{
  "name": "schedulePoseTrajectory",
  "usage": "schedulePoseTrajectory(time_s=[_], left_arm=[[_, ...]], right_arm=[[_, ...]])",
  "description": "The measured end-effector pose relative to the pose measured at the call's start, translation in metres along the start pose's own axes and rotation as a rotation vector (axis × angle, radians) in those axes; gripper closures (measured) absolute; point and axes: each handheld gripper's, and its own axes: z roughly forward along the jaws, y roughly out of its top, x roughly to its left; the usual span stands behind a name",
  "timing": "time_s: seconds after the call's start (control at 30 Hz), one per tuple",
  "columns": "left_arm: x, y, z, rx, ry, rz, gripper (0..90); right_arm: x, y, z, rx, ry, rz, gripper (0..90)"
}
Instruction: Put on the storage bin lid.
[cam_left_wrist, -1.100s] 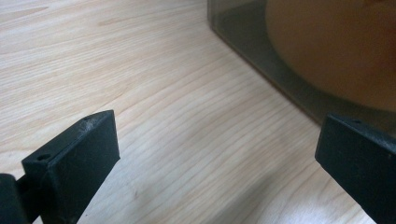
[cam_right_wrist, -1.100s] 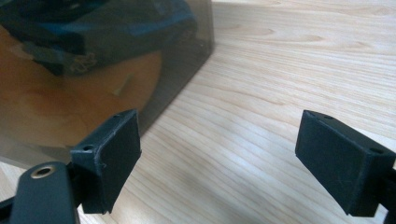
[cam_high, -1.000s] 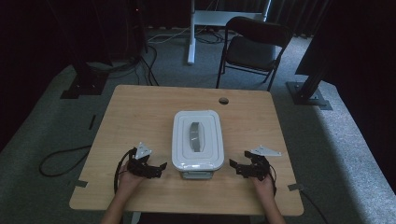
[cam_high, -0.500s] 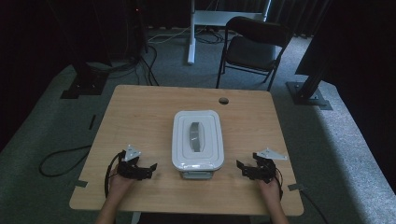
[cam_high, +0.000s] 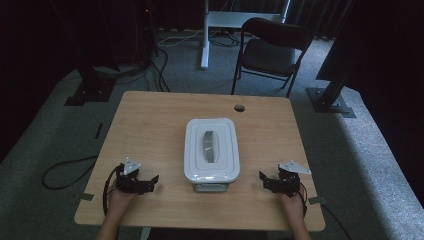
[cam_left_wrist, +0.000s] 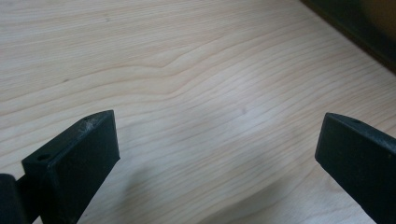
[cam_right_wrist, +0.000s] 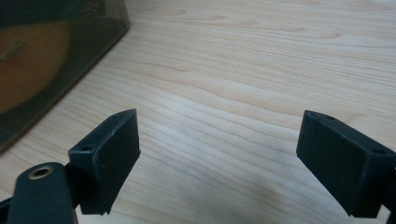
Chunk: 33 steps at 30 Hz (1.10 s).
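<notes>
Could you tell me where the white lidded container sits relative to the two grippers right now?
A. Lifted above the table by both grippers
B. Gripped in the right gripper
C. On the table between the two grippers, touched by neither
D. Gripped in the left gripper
C: the white lidded container rests on the table, with the left gripper and the right gripper apart from it on either side, jaws open on nothing.
</notes>
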Motion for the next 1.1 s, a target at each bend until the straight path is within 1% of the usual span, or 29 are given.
schedulePoseTrajectory(time_s=[0.03, 0.07, 0.17, 0.2, 0.27, 0.3, 0.37, 0.4, 0.43, 0.47, 0.5, 0.57, 0.6, 0.63, 0.67, 0.73, 0.77, 0.83, 0.87, 1.0, 1.07, 1.1], left_arm=[[0.003, -0.002, -0.002, 0.003, 0.015, -0.006, 0.2], [0.005, -0.003, -0.003, 0.004, 0.019, -0.012, 0.2], [0.011, -0.006, -0.008, 0.005, 0.036, -0.031, 0.2], [0.013, -0.007, -0.009, 0.004, 0.042, -0.038, 0.2], [0.017, -0.009, -0.011, 0.005, 0.053, -0.044, 0.2], [0.019, -0.01, -0.012, 0.01, 0.059, -0.046, 0.2], [0.022, -0.012, -0.013, 0.015, 0.079, -0.062, 0.2], [0.022, -0.012, -0.013, 0.015, 0.079, -0.062, 0.2], [0.025, -0.013, -0.015, 0.017, 0.093, -0.074, 0.2], [0.026, -0.014, -0.016, 0.016, 0.102, -0.08, 0.2], [0.027, -0.015, -0.017, 0.018, 0.108, -0.084, 0.2], [0.029, -0.016, -0.019, 0.019, 0.128, -0.103, 0.2], [0.03, -0.017, -0.02, 0.017, 0.132, -0.108, 0.2], [0.03, -0.018, -0.02, 0.014, 0.138, -0.12, 0.2], [0.031, -0.019, -0.021, 0.016, 0.145, -0.119, 0.2], [0.032, -0.022, -0.023, 0.028, 0.171, -0.121, 0.2], [0.032, -0.023, -0.023, 0.026, 0.175, -0.129, 0.2], [0.033, -0.024, -0.026, 0.027, 0.186, -0.141, 0.2], [0.035, -0.025, -0.027, 0.031, 0.194, -0.146, 0.2], [0.039, -0.025, -0.031, 0.026, 0.229, -0.187, 0.2], [0.04, -0.026, -0.032, 0.027, 0.241, -0.195, 0.2], [0.041, -0.026, -0.032, 0.03, 0.249, -0.197, 0.2]], right_arm=[[-0.001, -0.001, -0.001, 0.001, -0.001, 0.007, 12.7], [-0.004, -0.001, -0.003, -0.004, -0.02, 0.011, 12.7], [-0.007, -0.002, -0.006, -0.011, -0.032, 0.024, 12.7], [-0.009, -0.002, -0.007, -0.014, -0.049, 0.028, 12.7], [-0.011, -0.002, -0.008, -0.015, -0.044, 0.044, 12.7], [-0.012, -0.003, -0.009, -0.015, -0.053, 0.044, 12.7], [-0.014, -0.004, -0.009, -0.014, -0.056, 0.044, 12.7], [-0.014, -0.004, -0.009, -0.014, -0.056, 0.044, 12.7], [-0.015, -0.005, -0.01, -0.016, -0.065, 0.048, 12.7], [-0.017, -0.005, -0.01, -0.009, -0.076, 0.052, 12.7], [-0.019, -0.006, -0.01, -0.013, -0.082, 0.056, 12.7], [-0.021, -0.006, -0.012, -0.015, -0.106, 0.075, 12.7], [-0.022, -0.006, -0.013, -0.02, -0.101, 0.084, 12.7], [-0.023, -0.006, -0.013, -0.021, -0.109, 0.087, 12.7], [-0.024, -0.006, -0.013, -0.018, -0.124, 0.083, 12.7], [-0.026, -0.007, -0.013, -0.001, -0.132, 0.083, 12.7], [-0.026, -0.008, -0.013, 0.001, -0.145, 0.087, 12.7], [-0.027, -0.008, -0.013, 0.008, -0.141, 0.094, 12.7], [-0.028, -0.009, -0.013, 0.006, -0.149, 0.095, 12.7], [-0.028, -0.01, -0.012, 0.017, -0.166, 0.096, 12.7], [-0.029, -0.011, -0.011, 0.027, -0.176, 0.104, 12.7], [-0.029, -0.012, -0.01, 0.038, -0.189, 0.11, 12.7]])
